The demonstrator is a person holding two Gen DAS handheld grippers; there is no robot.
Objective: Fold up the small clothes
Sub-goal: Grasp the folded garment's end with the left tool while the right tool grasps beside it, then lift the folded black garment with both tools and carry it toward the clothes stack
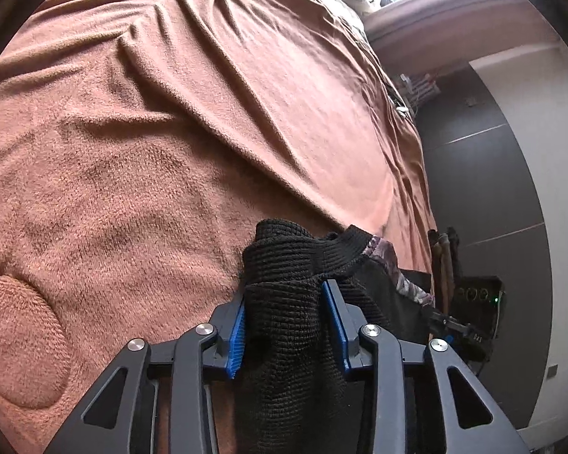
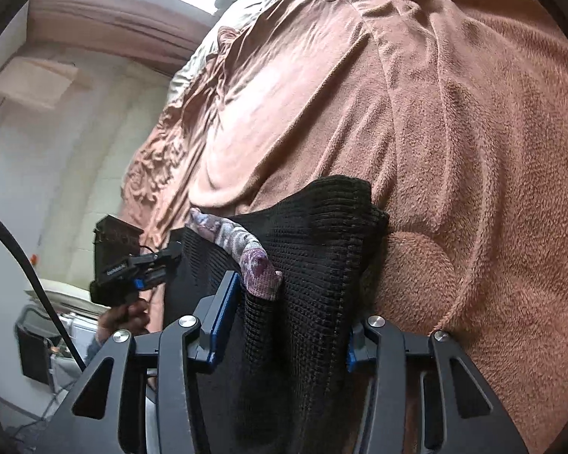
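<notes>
The left gripper [image 1: 284, 295] has its jaws clenched on one bunched edge of a black knit garment [image 1: 284, 261], the blue pads pressing the cloth from both sides. The right gripper [image 2: 287, 302] grasps the other edge of the same garment [image 2: 322, 227] between its jaws. The garment hangs between the 2 grippers just above a bed covered by a pink-brown fleece blanket [image 1: 151, 132]. A purple patterned trim [image 2: 246, 253] runs along its upper edge.
</notes>
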